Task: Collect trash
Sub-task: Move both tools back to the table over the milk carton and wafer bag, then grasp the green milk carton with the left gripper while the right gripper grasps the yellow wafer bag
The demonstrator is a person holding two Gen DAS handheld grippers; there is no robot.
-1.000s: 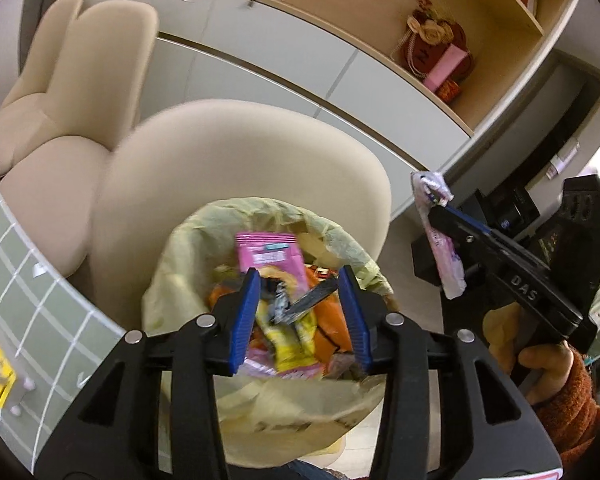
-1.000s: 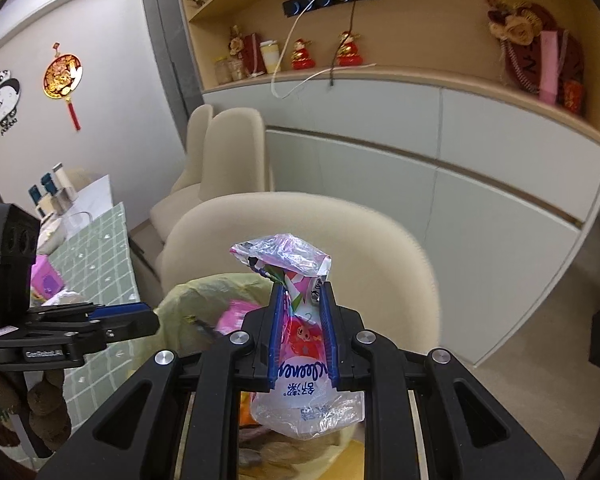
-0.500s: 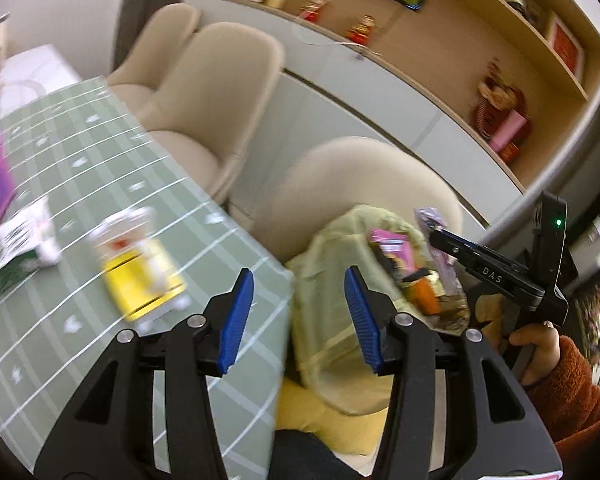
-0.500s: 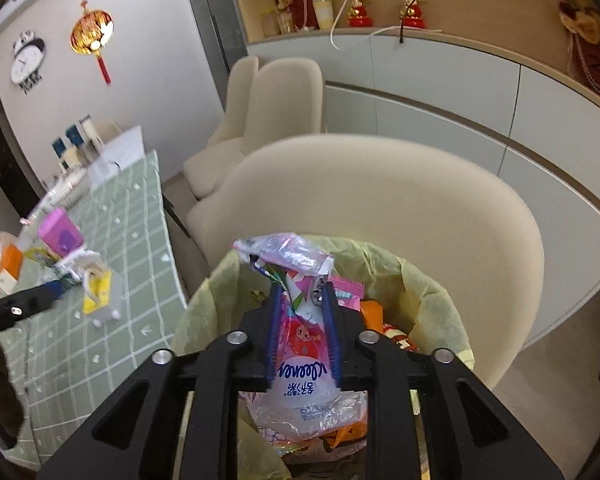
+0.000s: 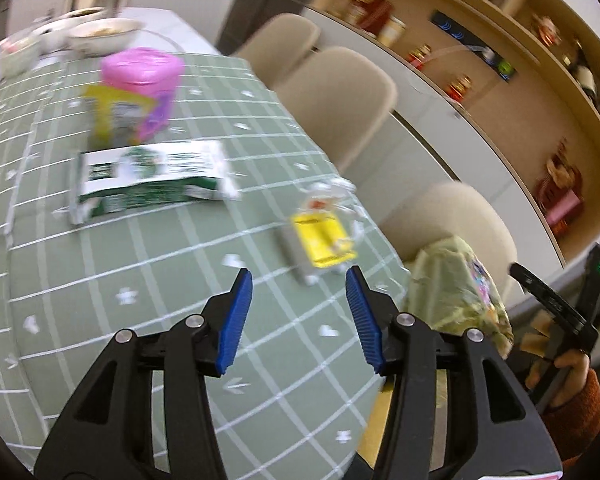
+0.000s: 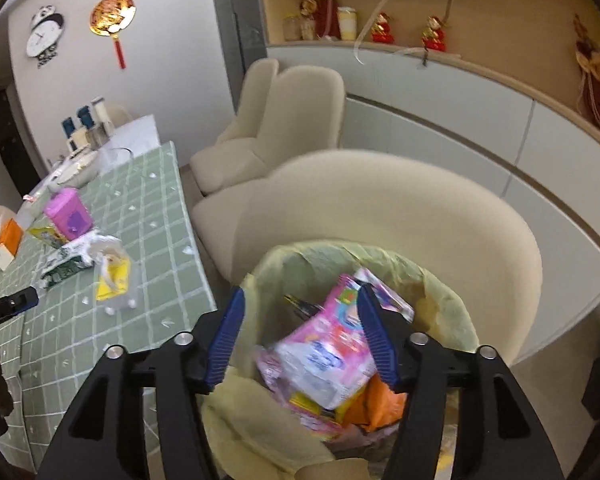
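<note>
My left gripper is open and holds nothing, hovering over the green checked tablecloth. Just beyond its tips lies a yellow packet in clear wrap. Farther back are a green-and-white wrapper and a pink tub. My right gripper hangs over the yellow-green trash bag, and its jaws are opening. The pink tissue pack sits loose below them on the other wrappers in the bag, and the pads do not press on it.
A beige chair stands right behind the bag, with more chairs and a white cabinet beyond. Bowls sit at the table's far end, an orange box at its left. The table edge runs beside the bag.
My left gripper swung from above the trash bag to over the table and opened a little wider. My right gripper opened and let the pink tissue pack drop into the bag.
</note>
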